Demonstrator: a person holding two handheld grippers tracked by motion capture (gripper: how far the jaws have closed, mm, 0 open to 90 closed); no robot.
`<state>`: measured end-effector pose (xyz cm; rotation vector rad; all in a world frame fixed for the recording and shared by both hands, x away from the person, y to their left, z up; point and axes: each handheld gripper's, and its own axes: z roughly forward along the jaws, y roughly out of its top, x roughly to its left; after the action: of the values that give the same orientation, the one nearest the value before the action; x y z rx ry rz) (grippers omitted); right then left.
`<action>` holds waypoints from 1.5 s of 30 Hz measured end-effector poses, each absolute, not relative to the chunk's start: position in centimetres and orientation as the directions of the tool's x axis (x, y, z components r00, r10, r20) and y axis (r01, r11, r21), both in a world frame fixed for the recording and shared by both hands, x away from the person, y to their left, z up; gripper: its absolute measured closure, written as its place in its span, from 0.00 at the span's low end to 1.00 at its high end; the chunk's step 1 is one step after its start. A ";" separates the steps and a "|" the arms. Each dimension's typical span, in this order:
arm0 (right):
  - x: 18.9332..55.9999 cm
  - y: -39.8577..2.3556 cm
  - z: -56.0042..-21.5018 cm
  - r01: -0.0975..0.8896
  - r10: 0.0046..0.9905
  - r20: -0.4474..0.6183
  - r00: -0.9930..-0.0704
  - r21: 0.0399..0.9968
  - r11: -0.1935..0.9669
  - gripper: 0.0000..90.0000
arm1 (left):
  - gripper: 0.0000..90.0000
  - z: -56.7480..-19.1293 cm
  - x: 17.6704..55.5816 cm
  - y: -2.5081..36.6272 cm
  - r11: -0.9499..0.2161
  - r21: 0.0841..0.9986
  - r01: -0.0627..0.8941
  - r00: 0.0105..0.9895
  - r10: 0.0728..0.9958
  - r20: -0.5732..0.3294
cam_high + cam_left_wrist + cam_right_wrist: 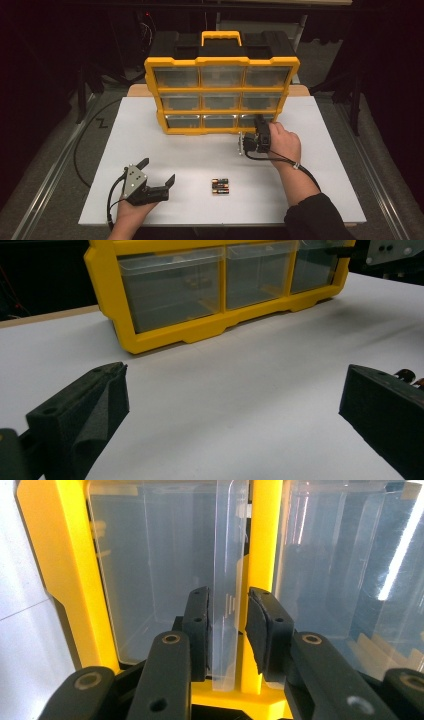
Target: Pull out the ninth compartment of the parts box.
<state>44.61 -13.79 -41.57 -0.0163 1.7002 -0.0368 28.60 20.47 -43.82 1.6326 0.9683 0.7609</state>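
The right tongs (227,630) stand at the bottom right drawer (254,120) of the yellow organiser (221,95) on the white tabletop (200,160), their jaws nearly together around the drawer's clear pull tab (227,585); one pad looks against the tab, the other just off it, so I cannot tell whether the grip is firm. The left tongs (159,172) rest wide open and empty near the front edge. The drawer looks still seated in its frame, so pulling it out is likely the step in hand, with the batteries (220,186), lying well apart from the organiser, probably left to go in afterwards. In the high view the hand covers the tab, and the drawers' contents are too dim to make out.
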 end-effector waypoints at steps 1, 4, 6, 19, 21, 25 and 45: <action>44.6 -13.8 -41.6 0.008 -0.031 -0.992 -0.124 -0.033 0.999 0.83 | 0.00 -43.8 28.6 20.5 -0.130 0.967 0.219 0.471 0.882 0.011; 44.5 -13.7 -41.7 0.010 -0.038 -0.992 -0.119 -0.039 0.999 0.84 | 0.00 -43.8 28.6 20.5 -0.129 0.966 0.222 0.467 0.884 0.010; 44.7 -13.7 -41.9 0.011 -0.049 -0.992 -0.117 -0.050 0.999 0.85 | 0.00 -43.8 28.5 20.5 -0.127 0.968 0.217 0.465 0.885 0.012; 45.0 -13.9 -42.0 0.037 -0.042 -0.994 -0.102 -0.046 0.998 0.87 | 0.00 -43.8 28.5 20.6 -0.124 0.968 0.216 0.462 0.887 0.011; 45.0 -13.8 -42.0 0.041 -0.041 -0.994 -0.104 -0.045 0.998 0.87 | 0.00 -43.7 28.4 20.6 -0.128 0.969 0.211 0.465 0.885 0.016; 45.0 -13.8 -41.9 0.044 -0.037 -0.993 -0.113 -0.042 0.998 0.88 | 0.00 -43.8 28.6 20.6 -0.126 0.968 0.216 0.465 0.885 0.012; 44.6 -13.8 -41.7 0.032 -0.019 -0.994 -0.105 -0.022 0.999 0.89 | 0.01 -43.9 28.6 20.6 -0.125 0.967 0.223 0.466 0.885 0.007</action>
<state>44.57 -13.83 -41.67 0.0097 1.6751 -0.0425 28.57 20.62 -43.88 1.6288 0.9771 0.7612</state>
